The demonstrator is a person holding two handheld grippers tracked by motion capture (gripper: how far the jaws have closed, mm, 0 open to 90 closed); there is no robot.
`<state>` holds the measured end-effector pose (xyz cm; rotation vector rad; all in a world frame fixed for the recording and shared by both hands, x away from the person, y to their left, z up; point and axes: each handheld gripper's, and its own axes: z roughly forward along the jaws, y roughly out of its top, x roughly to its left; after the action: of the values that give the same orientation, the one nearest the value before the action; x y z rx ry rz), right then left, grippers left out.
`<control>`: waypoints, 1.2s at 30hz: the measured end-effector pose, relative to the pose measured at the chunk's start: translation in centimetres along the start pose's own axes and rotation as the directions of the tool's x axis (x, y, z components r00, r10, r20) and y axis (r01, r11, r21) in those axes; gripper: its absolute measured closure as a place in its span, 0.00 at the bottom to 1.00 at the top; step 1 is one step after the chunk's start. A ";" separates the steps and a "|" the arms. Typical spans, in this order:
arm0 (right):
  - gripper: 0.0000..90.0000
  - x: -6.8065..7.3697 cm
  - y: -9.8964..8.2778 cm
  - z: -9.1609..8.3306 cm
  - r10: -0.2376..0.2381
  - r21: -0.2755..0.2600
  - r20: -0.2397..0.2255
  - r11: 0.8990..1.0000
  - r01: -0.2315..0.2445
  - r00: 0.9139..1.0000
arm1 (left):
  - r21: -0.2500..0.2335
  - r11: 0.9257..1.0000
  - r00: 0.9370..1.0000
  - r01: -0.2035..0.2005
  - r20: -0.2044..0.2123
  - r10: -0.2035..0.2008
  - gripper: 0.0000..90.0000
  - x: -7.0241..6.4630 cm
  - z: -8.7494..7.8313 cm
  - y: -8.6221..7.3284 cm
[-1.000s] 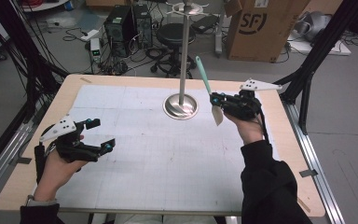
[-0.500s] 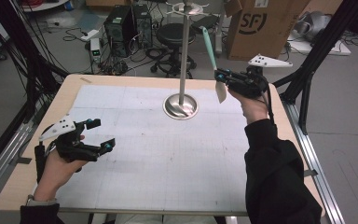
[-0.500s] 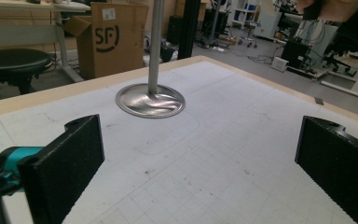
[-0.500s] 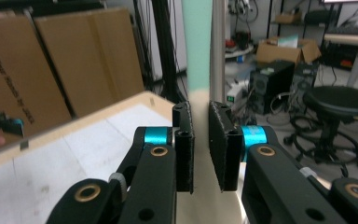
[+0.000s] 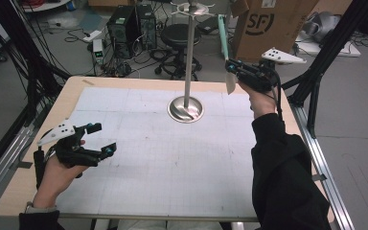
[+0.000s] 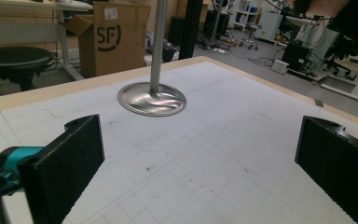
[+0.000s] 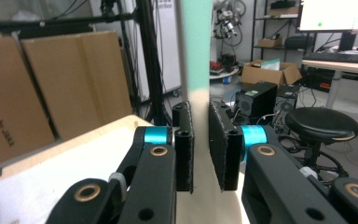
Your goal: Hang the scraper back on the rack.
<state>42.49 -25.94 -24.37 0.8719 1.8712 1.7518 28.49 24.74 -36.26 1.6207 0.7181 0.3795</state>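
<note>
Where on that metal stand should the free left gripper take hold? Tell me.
Grip the stand's thin upright pole just above the round base, coming in level from the left gripper's side with its open jaws either side. The flat, wide base offers nothing to pinch.

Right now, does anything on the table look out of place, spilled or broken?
Nothing stands out. The metal stand sits upright on the gridded mat, which shows no spill. The right tool grips a mint-and-cream spatula upright in the air, and the left tool is open above the mat with nothing between its jaws.
</note>
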 end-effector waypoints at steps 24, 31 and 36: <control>0.90 -0.3 -0.4 1.6 0.019 -0.011 -0.020 1.000 -0.019 1.000 | 0.008 1.000 1.000 -0.014 0.012 0.014 0.02 -0.6 -0.1 0.1; 0.90 -0.4 -0.5 1.9 0.025 -0.013 -0.025 1.000 -0.025 0.999 | 0.013 1.000 1.000 -0.009 0.005 0.009 0.02 -0.5 -0.2 -0.1; 0.90 -0.3 -0.7 2.3 0.024 -0.008 -0.030 1.000 -0.024 0.999 | 0.014 1.000 1.000 -0.012 0.004 0.012 0.02 -0.6 -0.1 -0.1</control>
<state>44.18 -24.49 -25.34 0.8737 1.8783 1.7947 27.96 24.48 -36.26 1.6392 0.7096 0.3801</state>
